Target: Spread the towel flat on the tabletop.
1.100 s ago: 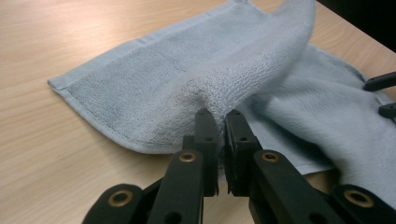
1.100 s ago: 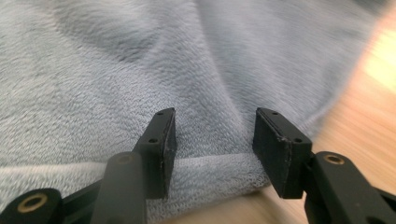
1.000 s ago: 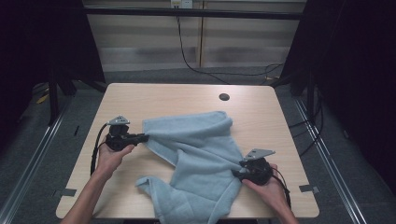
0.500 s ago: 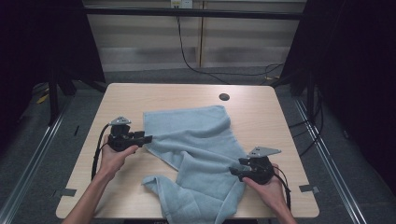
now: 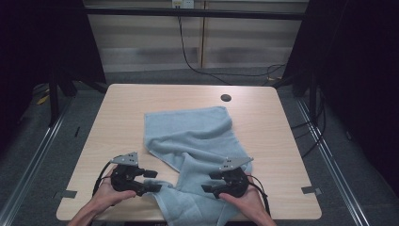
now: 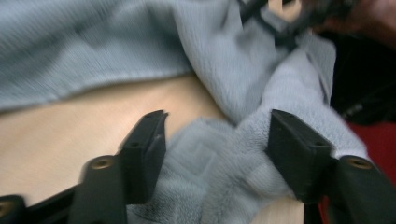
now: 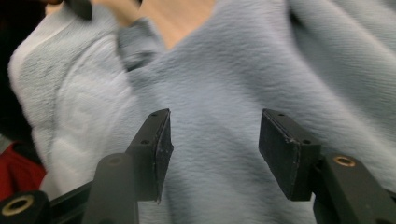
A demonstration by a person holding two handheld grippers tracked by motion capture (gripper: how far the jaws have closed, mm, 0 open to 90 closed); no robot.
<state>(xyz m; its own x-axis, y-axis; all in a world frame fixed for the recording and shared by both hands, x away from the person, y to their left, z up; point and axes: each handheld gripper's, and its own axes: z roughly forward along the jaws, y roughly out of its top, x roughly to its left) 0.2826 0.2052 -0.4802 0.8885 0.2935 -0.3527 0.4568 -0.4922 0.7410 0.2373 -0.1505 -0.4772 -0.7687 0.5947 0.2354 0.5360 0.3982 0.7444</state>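
Both grippers are hovering open over the near end of the towel.

The towel (image 5: 190, 141) is lying rumpled on the table (image 5: 117, 117), its near end spilling over the front edge. The left gripper (image 5: 151, 180), jaws just opened and now narrowing slightly, is straddling a bunched fold; the right gripper (image 5: 210, 182), jaws wide, is sitting over flat cloth. Closing here, the left is risking pinching two layers, and the right is risking sliding off smooth pile.

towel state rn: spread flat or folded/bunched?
Bunched, not flat. The towel lies partly spread toward the far side of the table, but its near part is rumpled, with overlapping folds, and hangs over the near edge.
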